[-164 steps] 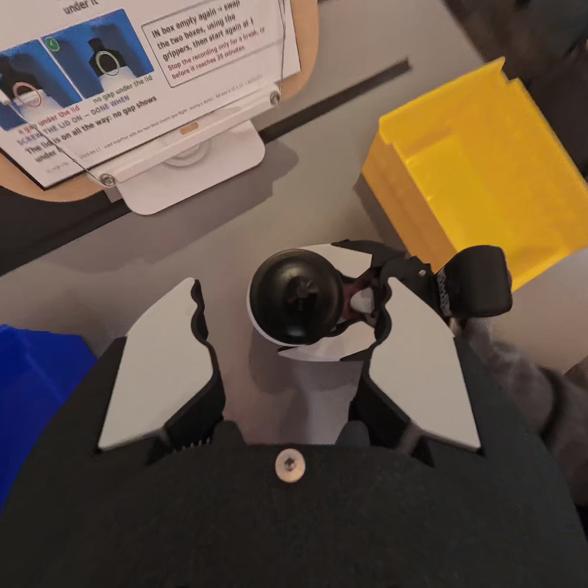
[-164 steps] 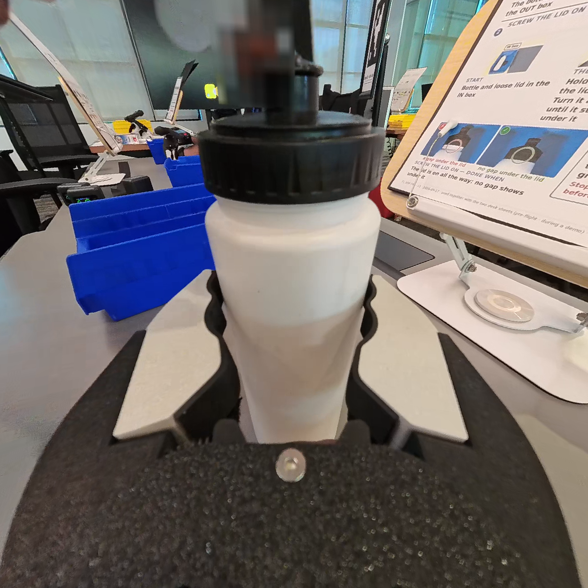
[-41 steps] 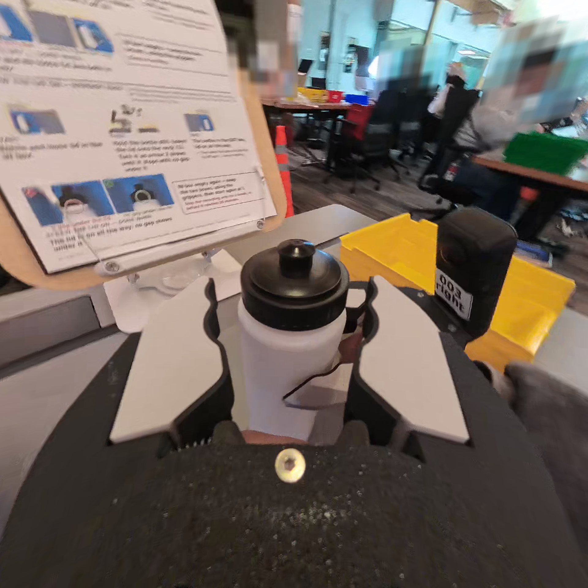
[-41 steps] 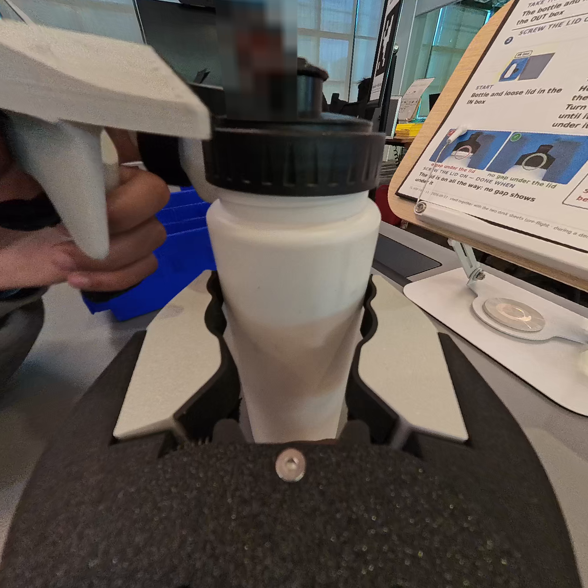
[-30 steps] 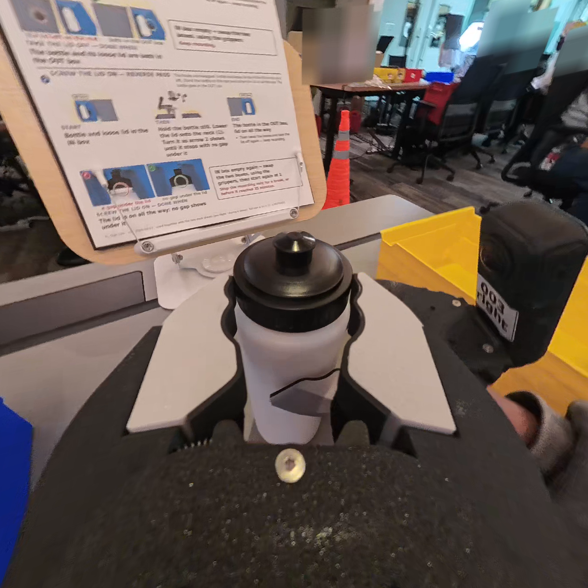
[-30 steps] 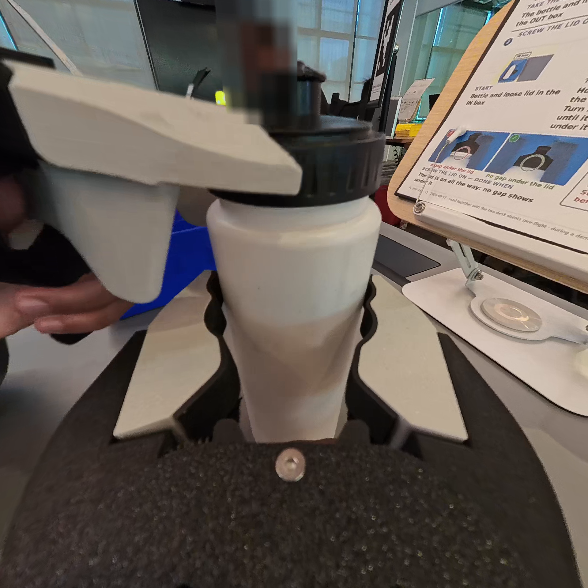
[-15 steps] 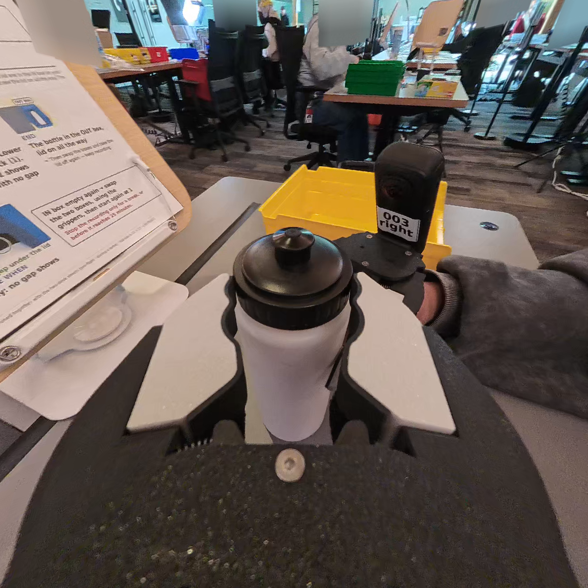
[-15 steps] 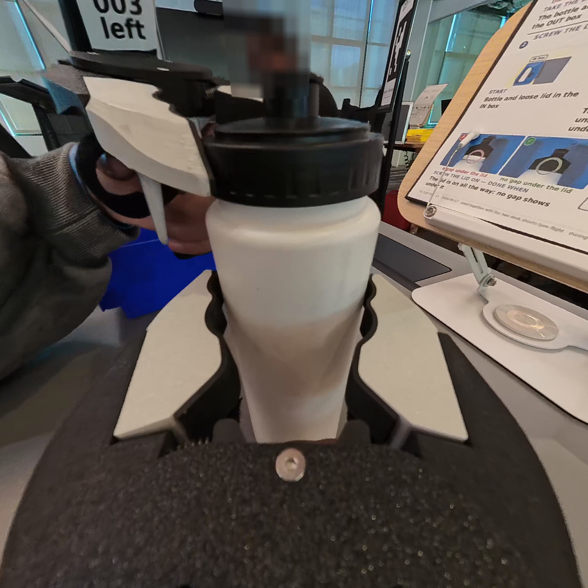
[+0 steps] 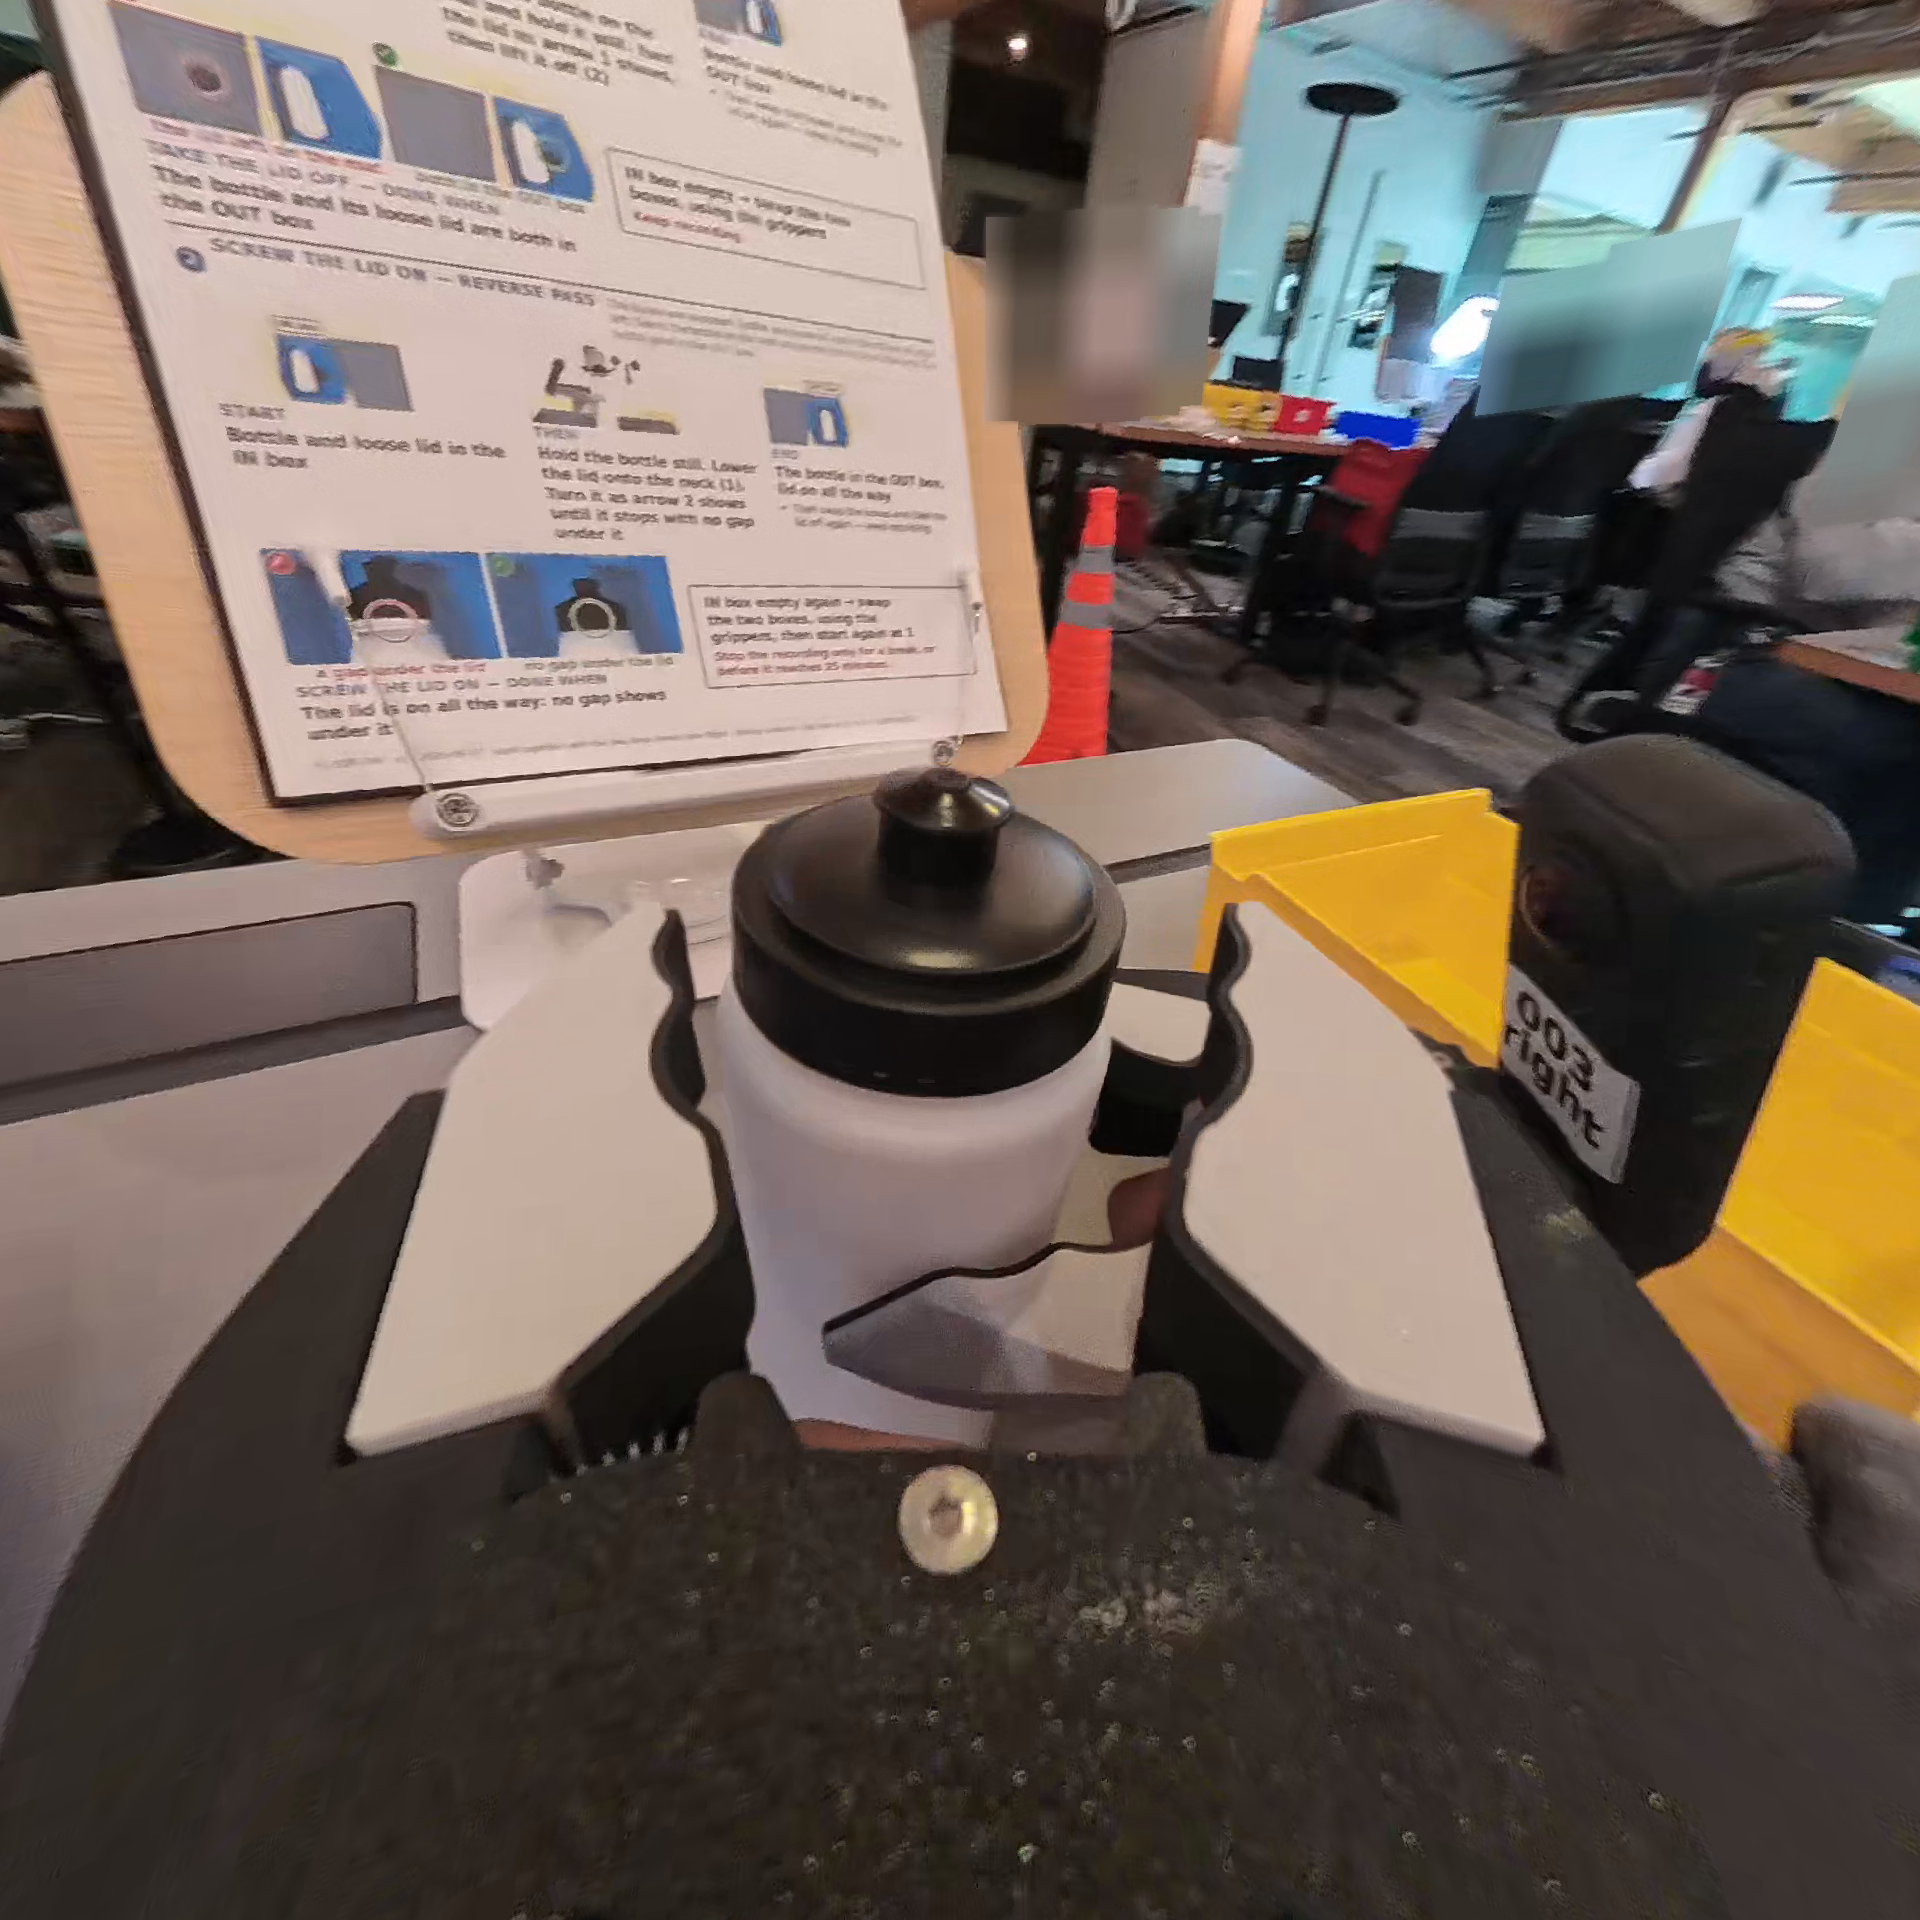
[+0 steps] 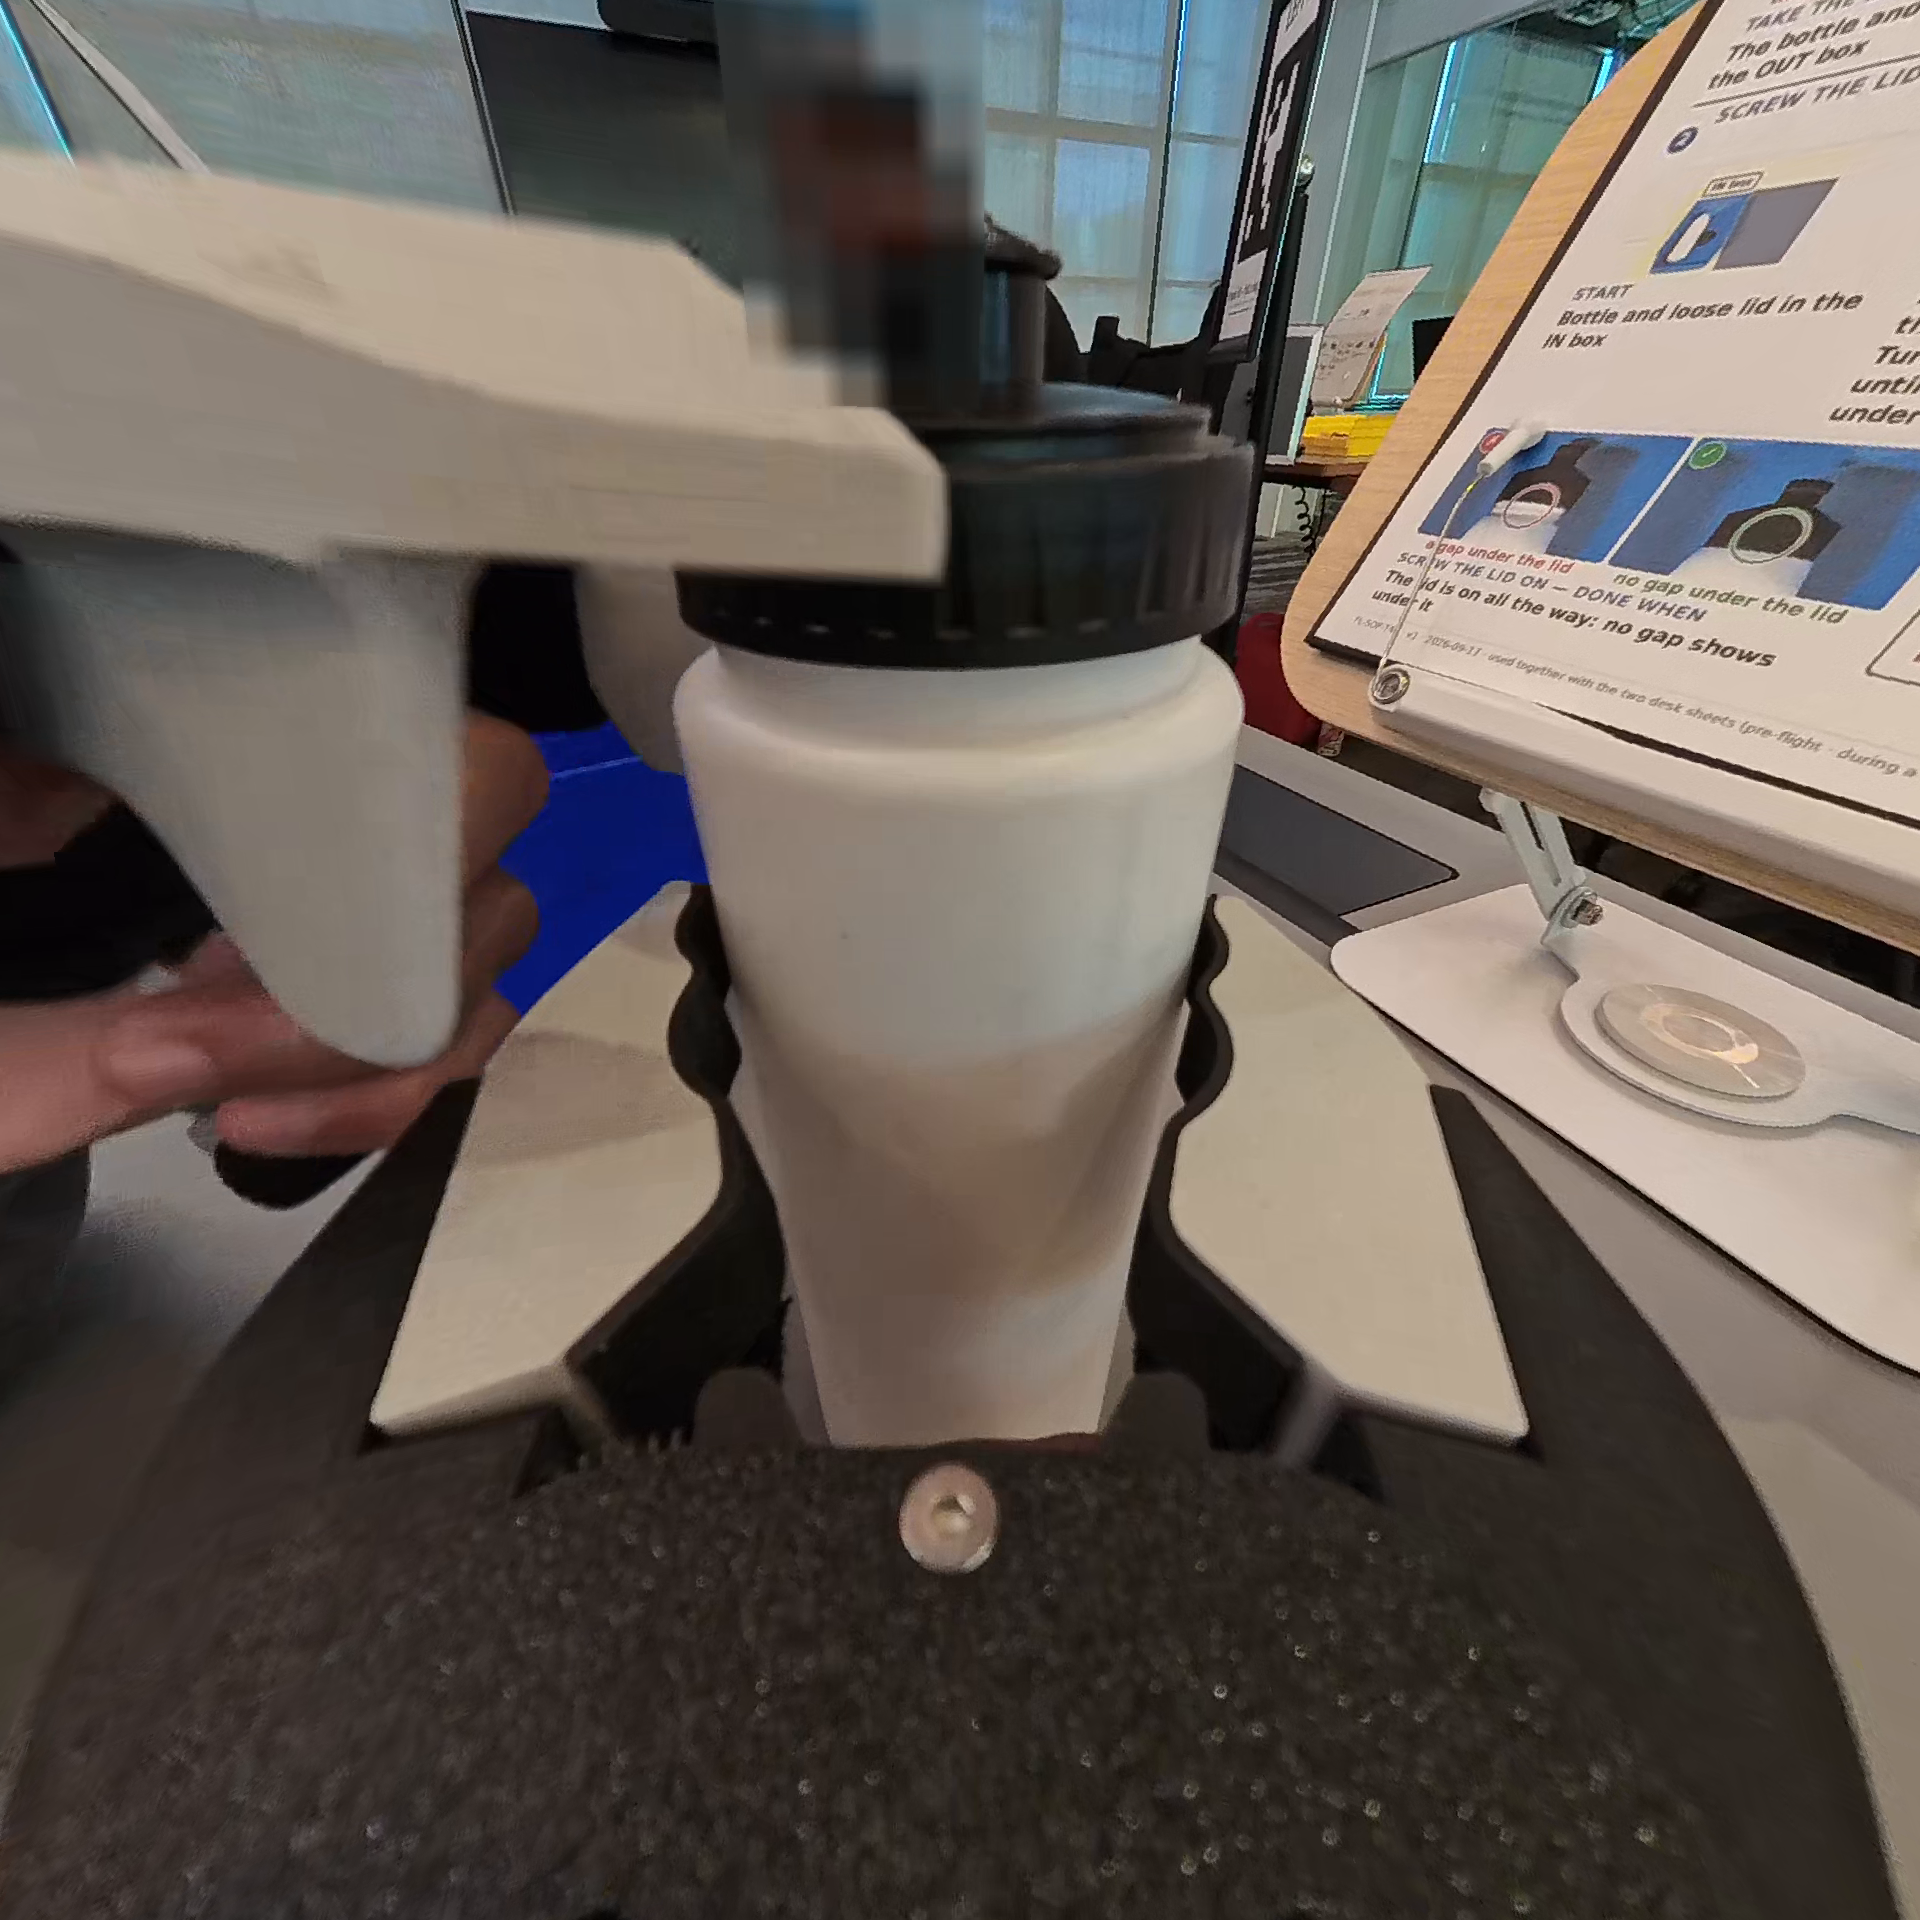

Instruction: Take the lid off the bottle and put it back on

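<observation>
A white bottle [image 10: 956, 883] with a black screw lid [image 9: 914, 956] stands upright on the grey table. My right gripper [image 10: 951, 914] is shut on the bottle's body, and one of its fingers [image 9: 987, 1340] shows low in the left wrist view. My left gripper [image 9: 945, 935] is level with the lid. Its jaws stand on either side of the lid with a small gap each side, so it is open. One left finger [image 10: 468, 447] crosses in front of the lid [image 10: 1091, 540] in the right wrist view. A hand [image 10: 312, 1091] holds that gripper.
An instruction board [image 9: 540, 416] on a white stand [image 10: 1662, 1091] is just behind the bottle. A yellow bin [image 9: 1403, 914] sits at the right behind the right gripper's camera housing [image 9: 1662, 987]. A blue bin [image 10: 592, 831] is at the far left. Chairs and desks are beyond the table.
My left gripper was shut on the lid and swung to the right. It has now swung back to face the board, and its jaws have opened off the lid. The right gripper held still.
</observation>
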`<state>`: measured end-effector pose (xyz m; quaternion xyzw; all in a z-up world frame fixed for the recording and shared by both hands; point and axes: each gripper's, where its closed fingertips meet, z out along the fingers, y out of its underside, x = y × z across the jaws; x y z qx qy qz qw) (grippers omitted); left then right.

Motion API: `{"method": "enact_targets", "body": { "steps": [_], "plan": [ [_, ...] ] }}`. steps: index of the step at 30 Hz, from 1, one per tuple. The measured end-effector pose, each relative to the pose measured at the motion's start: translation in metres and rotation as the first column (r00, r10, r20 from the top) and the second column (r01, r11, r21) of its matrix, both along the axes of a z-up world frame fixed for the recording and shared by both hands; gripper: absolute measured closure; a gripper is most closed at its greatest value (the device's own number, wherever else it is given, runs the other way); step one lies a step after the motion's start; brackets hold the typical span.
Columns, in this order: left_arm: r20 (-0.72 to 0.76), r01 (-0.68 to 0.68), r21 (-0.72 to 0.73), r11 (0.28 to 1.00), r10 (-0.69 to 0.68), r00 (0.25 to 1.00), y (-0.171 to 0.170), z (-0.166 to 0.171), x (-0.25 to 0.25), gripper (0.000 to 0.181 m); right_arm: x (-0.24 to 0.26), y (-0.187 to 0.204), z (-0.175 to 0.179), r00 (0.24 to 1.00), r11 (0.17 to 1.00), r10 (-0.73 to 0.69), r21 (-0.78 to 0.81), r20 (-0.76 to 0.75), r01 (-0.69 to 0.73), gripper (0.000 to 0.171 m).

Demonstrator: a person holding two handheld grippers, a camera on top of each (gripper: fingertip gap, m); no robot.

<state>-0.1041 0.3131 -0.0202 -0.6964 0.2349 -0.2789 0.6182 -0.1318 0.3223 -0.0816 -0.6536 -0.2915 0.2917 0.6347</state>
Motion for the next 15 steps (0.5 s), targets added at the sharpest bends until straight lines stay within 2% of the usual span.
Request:
{"method": "enact_targets", "body": {
  "steps": [2,4,8,15],
  "plan": [
    [-0.024,-0.052,0.029,0.998,0.052,0.998,0.005,-0.001,-0.003,0.109,0.000,0.000,0.000,1.000,1.000,0.000,-0.001,0.000,0.000,0.087],
    [-0.035,0.011,0.045,0.999,-0.010,0.999,0.004,-0.001,-0.001,0.110,0.001,0.000,0.000,1.000,1.000,-0.003,-0.002,-0.001,0.003,0.086],
    [-0.035,0.254,0.031,0.967,-0.253,0.967,-0.001,-0.002,0.000,0.110,0.000,-0.002,0.000,1.000,1.000,0.011,0.001,0.007,-0.011,0.086],
    [-0.138,0.618,-0.005,0.786,-0.613,0.778,-0.006,-0.007,-0.003,0.112,-0.002,-0.002,0.000,1.000,1.000,0.017,-0.001,-0.002,-0.017,0.086]
  ]
}}
